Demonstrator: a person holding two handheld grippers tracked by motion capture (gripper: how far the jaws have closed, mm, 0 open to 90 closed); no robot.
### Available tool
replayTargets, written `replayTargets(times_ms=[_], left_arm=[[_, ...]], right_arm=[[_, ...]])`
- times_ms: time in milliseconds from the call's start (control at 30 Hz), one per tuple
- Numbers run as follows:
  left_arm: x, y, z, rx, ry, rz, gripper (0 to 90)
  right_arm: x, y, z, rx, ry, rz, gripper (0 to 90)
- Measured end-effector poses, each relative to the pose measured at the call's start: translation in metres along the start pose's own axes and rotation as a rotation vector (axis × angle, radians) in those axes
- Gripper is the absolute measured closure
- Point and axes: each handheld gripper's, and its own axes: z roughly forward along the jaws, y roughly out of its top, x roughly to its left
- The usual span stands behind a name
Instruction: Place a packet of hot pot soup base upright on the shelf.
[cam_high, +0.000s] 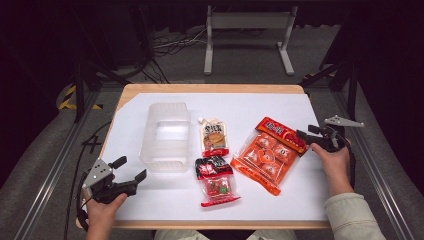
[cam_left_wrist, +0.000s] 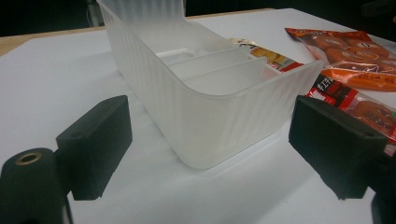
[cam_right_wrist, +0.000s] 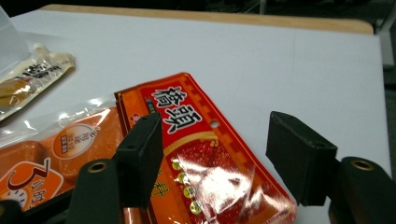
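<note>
A translucent plastic bin (cam_high: 166, 136) stands empty on the white tabletop, left of centre; in the left gripper view the bin (cam_left_wrist: 205, 88) shows inner dividers. To its right lie a cream snack pouch (cam_high: 215, 137), a small red-and-black packet (cam_high: 216, 180) and a large orange bag (cam_high: 269, 154). My left gripper (cam_high: 129, 169) rests open near the front left corner, its jaws facing the bin's near end. My right gripper (cam_high: 305, 134) is open at the orange bag's red header (cam_right_wrist: 205, 158), jaws astride it without touching.
The white sheet (cam_high: 300, 200) covers a wooden table (cam_high: 215, 88). Dark floor with cables and a grey metal stand (cam_high: 247, 35) lies beyond the far edge. Metal rails run along both sides of the table.
</note>
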Motion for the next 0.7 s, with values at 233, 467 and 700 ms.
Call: replayTargets(times_ms=[233,467,700], left_arm=[[0.0,0.0,0.0,0.0,-0.002,0.001,14.4],[0.0,0.0,0.0,0.001,-0.003,0.002,14.5],[0.0,0.0,0.001,0.004,-0.001,0.0,14.5]], right_arm=[[-0.009,-0.008,0.007,0.057,-0.01,0.046,36.7],[-0.017,-0.013,0.016,0.113,-0.011,0.092,30.4],[-0.022,-0.015,0.018,0.124,-0.017,0.124,29.2]])
